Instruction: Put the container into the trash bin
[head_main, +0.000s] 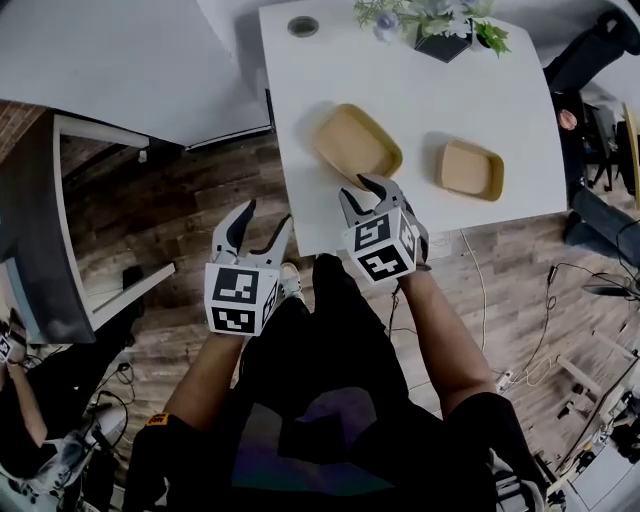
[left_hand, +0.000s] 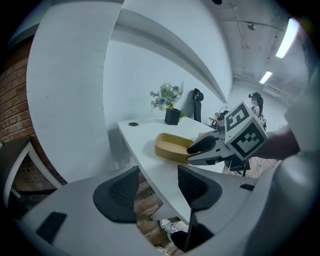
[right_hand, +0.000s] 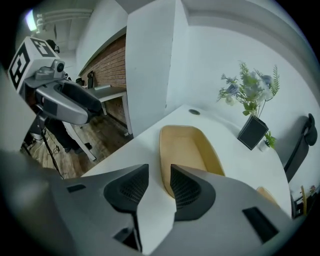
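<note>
While the tan container (head_main: 358, 140) lies by the table's (head_main: 480, 100) near edge, the right gripper (head_main: 362, 190) hovers just short of it, jaws apart and empty. The left gripper (head_main: 266, 218) gapes empty too (no bin visible). Next, probably: clamp its rim.

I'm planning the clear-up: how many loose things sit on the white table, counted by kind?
Tan containers: 2
Potted plant: 1
Total: 3
</note>
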